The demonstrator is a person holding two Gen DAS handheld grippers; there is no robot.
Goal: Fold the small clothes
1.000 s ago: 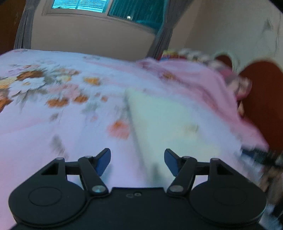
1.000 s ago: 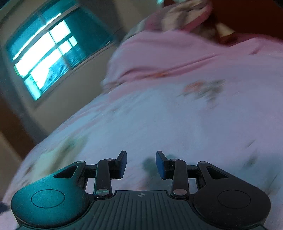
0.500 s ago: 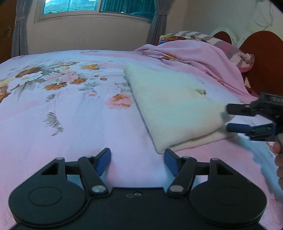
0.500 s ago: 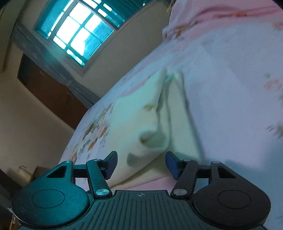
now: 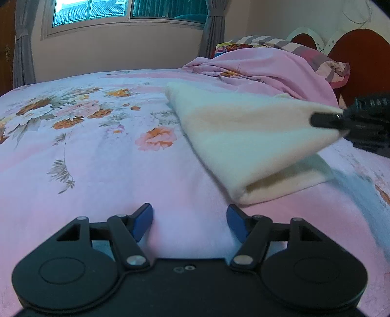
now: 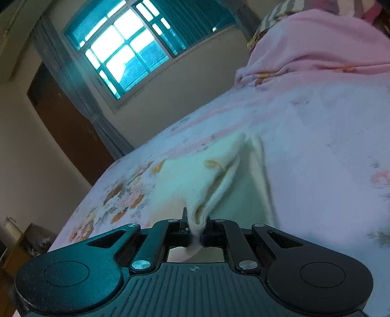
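A cream folded garment (image 5: 243,136) lies on the pink floral bedsheet (image 5: 85,156). My right gripper (image 6: 196,230) is shut on the garment's (image 6: 195,178) right corner, and the pinched cloth is lifted off the bed into a peak. In the left wrist view the right gripper (image 5: 326,120) comes in from the right edge, clamped on that raised corner. My left gripper (image 5: 189,225) is open, low over the sheet just short of the garment's near corner, with only bedsheet between its blue fingers (image 5: 142,220).
A bunched pink blanket (image 5: 263,70) and pillows (image 5: 324,61) lie at the head of the bed, against a dark red headboard (image 5: 360,58). A window (image 5: 126,9) with grey curtains is on the far wall. A brown door (image 6: 65,122) stands to the left.
My right gripper has closed on the garment's right corner and raised it off the bed. The left gripper has settled a little lower, still open.
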